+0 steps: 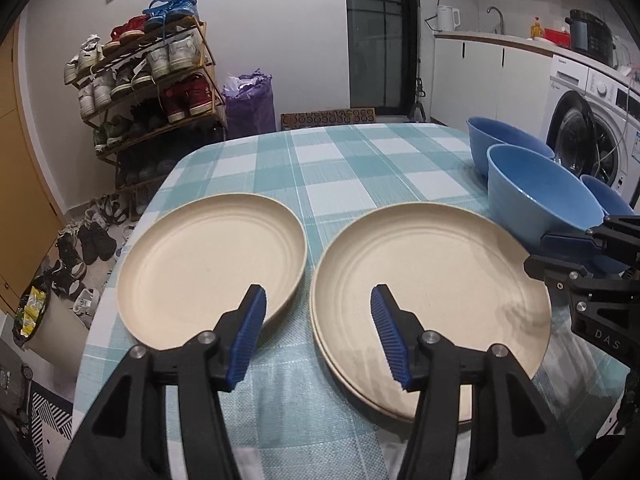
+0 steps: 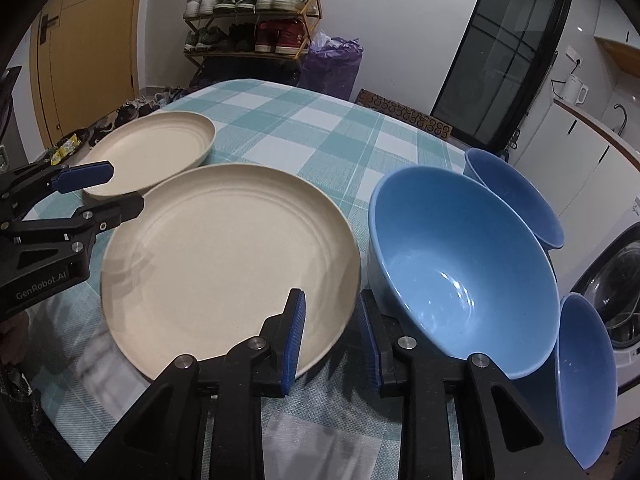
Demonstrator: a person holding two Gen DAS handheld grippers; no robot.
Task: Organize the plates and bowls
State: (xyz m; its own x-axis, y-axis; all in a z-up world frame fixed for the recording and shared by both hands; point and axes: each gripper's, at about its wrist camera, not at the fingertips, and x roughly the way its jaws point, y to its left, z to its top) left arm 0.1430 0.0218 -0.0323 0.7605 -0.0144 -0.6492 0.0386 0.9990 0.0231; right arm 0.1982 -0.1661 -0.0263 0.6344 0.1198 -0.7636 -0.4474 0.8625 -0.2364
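Two stacked cream plates (image 1: pixel 432 304) lie on the checked tablecloth (image 1: pixel 340 168); a single cream plate (image 1: pixel 208 264) lies to their left. My left gripper (image 1: pixel 318 312) is open and empty, hovering over the gap between them. My right gripper (image 2: pixel 330 320) is open and empty, over the gap between the stacked plates (image 2: pixel 224 256) and a large light blue bowl (image 2: pixel 460 268). Two smaller blue bowls stand behind it (image 2: pixel 516 196) and at its right (image 2: pixel 584 376). The single plate (image 2: pixel 156 148) shows far left. The right gripper also shows in the left wrist view (image 1: pixel 560 252).
The table's left edge drops to a floor with shoes (image 1: pixel 80 248) and a shoe rack (image 1: pixel 148 76). A washing machine (image 1: pixel 592 128) stands right of the table, near the bowls. The left gripper (image 2: pixel 120 188) reaches in from the left in the right wrist view.
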